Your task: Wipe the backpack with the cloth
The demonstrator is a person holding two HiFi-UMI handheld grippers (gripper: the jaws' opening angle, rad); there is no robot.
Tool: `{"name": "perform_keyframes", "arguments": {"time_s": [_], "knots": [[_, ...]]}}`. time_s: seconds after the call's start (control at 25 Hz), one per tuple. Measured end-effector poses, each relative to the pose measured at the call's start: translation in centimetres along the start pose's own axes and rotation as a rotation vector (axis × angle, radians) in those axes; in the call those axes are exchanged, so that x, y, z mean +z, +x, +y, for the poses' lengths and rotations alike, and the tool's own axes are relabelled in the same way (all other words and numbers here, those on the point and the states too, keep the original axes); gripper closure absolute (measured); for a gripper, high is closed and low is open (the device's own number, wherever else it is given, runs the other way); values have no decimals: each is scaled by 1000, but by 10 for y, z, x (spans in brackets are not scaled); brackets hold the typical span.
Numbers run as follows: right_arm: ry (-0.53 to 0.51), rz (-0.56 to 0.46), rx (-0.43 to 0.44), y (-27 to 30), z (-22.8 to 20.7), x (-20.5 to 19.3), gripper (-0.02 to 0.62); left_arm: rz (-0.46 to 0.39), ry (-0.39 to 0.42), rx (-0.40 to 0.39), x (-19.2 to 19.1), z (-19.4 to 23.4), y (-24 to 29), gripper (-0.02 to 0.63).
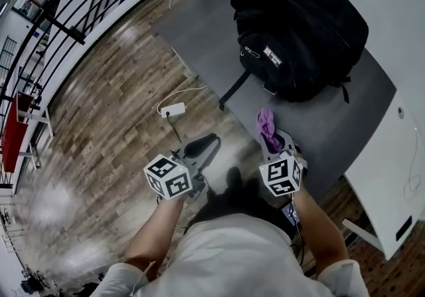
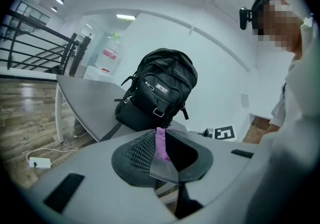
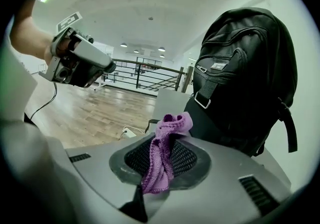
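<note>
The black backpack [image 1: 299, 30] stands upright on the grey surface [image 1: 199, 30], near its edge, with one strap hanging over that edge. Its zips look closed, so whatever is inside is hidden.

The right gripper [image 3: 165, 140] has its jaws clamped on a purple cloth [image 3: 162, 158]. The cloth is bunched between the textured pads, with a knot of it standing above the tips and a tail hanging toward the camera. It is held over the surface just short of the backpack's front, not touching it.

The left gripper [image 1: 202, 146] is held out over the wooden floor [image 1: 113, 123], well apart from the backpack. Its jaws stand a narrow way apart with nothing between them; the cloth shows through the gap. A white power adapter [image 1: 172, 109] lies on the floor by the surface's leg.
</note>
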State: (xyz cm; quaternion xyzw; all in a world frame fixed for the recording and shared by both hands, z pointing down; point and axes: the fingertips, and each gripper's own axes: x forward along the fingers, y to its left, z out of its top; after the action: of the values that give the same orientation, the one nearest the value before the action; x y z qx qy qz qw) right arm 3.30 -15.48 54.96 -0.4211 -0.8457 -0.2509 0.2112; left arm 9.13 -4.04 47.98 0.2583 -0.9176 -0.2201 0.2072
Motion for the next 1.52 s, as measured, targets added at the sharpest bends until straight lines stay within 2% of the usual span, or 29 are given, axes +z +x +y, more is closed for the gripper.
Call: {"name": "perform_keyframes", "arguments": {"time_s": [0.2,0.36,0.56,0.68,0.84,1.12,1.32,1.52], "knots": [[49,-28,9,-3,5,13,518,-53,4,68,12,11,-33,554],[69,-36,13,-1,12,28,517,-81,-8,77,15,27,-46,554],[94,-30,-56,9,6,49,517,-76,-1,11,31,51,-46,554],[155,-25,-116,19,8,65,518,-56,22,-44,47,72,-54,554],[238,-22,-179,36,22,87,517,-45,42,-94,66,111,-72,554],[274,-39,-258,77,45,138,517,-31,80,-151,102,176,-92,554],[292,-89,-273,106,40,185,517,-19,103,-210,124,200,-70,554],[322,-164,-320,141,2,220,518,33,144,-275,155,226,-14,554]]}}
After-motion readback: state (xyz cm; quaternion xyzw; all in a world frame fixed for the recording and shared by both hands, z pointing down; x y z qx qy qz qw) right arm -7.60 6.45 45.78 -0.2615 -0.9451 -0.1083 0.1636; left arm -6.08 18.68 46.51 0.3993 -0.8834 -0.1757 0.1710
